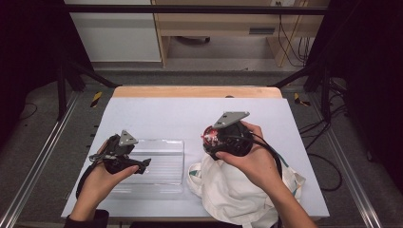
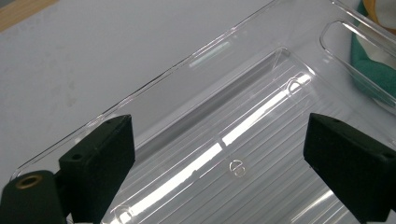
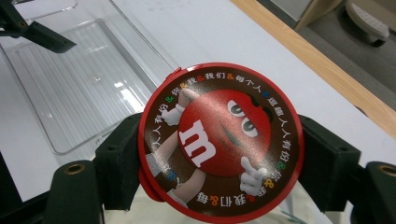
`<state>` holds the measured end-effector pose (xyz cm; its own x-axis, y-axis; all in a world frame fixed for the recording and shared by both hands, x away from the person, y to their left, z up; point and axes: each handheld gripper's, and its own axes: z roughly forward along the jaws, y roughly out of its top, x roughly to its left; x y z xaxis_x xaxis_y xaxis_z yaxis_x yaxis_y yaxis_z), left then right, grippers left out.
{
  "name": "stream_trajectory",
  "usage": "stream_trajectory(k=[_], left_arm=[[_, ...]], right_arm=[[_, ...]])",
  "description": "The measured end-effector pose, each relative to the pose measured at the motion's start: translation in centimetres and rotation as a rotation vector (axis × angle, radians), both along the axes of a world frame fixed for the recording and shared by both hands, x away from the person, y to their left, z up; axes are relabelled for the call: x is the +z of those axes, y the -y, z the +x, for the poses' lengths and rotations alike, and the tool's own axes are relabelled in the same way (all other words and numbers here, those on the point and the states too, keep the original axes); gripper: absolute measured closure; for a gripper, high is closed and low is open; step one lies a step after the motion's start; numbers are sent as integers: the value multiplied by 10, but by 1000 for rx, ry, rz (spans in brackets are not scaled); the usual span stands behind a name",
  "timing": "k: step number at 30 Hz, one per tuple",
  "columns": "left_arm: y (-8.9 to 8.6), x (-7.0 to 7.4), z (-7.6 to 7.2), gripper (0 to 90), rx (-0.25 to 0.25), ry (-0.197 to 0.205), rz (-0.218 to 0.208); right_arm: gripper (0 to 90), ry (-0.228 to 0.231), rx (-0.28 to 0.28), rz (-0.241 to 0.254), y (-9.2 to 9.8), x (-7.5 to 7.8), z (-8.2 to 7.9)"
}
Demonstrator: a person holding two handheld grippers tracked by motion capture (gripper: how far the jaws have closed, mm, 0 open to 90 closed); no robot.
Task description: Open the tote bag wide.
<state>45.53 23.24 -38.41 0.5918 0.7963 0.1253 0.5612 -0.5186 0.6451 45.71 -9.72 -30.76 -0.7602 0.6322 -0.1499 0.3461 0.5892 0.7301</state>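
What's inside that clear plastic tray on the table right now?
The clear plastic tray looks empty: its ribbed floor shows bare. The left gripper hovers open above it. The red candy tin is clamped in the right gripper, above the white cloth bag, not in the tray.

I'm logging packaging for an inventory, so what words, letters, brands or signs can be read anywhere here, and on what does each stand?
"m": white letter on the red cartoon character on the round red candy container, clamped in the right gripper.
Ring of Chinese characters with "&" signs round that lid's brown rim: partly legible, "我们" repeats; the rest is too small to be sure of.
Clear plastic tray: small embossed marks, unreadable.
Cloth bag: no text visible.
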Motion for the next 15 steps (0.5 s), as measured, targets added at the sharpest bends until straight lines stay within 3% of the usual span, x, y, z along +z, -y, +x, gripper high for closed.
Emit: stream_trajectory(k=[15], left_arm=[[-7,2,-2,89,4,8,-4]], right_arm=[[260,-21,56,12,-43,-7,16]])
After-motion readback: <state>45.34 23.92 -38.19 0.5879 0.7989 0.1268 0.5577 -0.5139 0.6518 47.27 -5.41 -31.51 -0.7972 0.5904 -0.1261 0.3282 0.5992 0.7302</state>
